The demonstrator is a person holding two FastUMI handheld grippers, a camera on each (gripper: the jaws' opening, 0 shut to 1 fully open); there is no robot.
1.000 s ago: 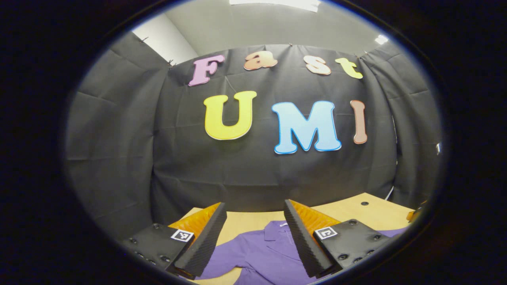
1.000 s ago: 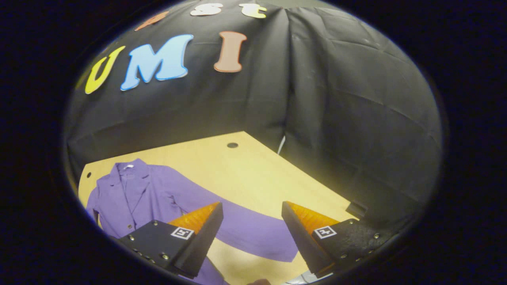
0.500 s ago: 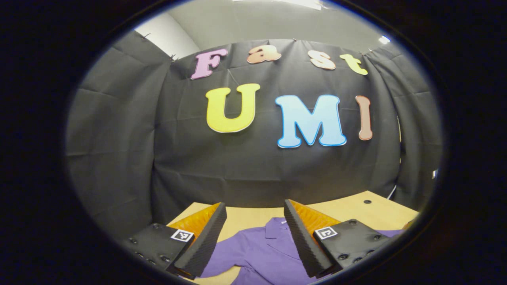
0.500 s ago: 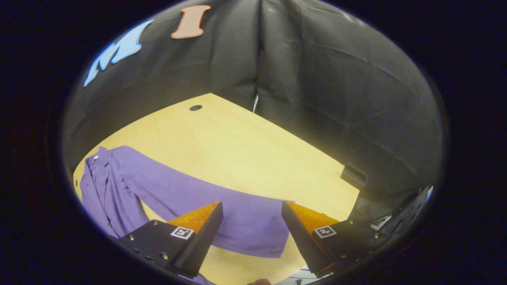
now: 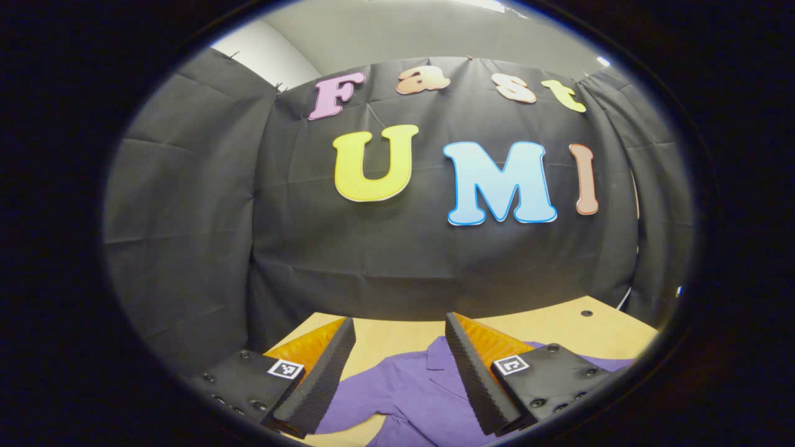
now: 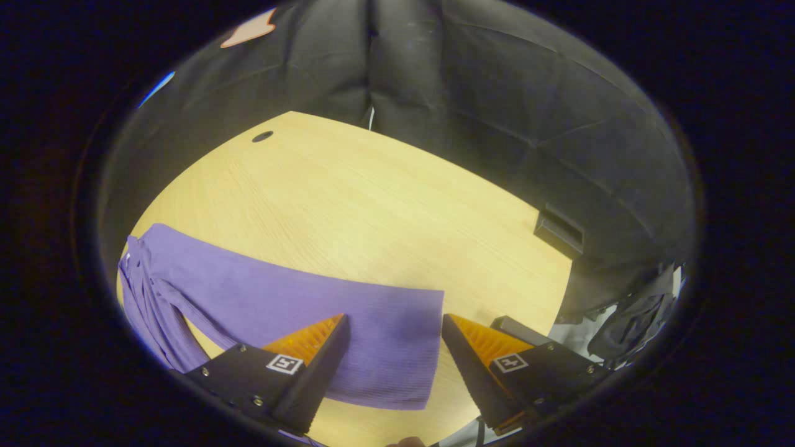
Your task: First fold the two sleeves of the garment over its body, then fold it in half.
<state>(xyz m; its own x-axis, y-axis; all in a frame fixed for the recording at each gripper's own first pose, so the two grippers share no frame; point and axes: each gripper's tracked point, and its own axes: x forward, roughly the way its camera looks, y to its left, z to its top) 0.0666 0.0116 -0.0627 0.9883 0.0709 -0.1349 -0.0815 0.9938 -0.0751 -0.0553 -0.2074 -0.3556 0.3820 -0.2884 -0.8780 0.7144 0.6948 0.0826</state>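
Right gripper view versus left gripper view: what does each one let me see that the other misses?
Right gripper view: the shirt's long sleeve spread flat, its cuff end between the open right gripper, plus a dark box at the table edge. Left gripper view: the shirt's collar beyond the open left gripper. Both: the purple shirt on the wooden table, and the black cloth wall.

One purple garment (image 5: pixel 404 397) lies on one wooden table (image 6: pixel 372 198); two tools (image 5: pixel 397 372) (image 6: pixel 394 366) hover.

wooden table (image 6: pixel 372 205), black cloth wall (image 5: pixel 186 236), small black box (image 6: pixel 559 234)
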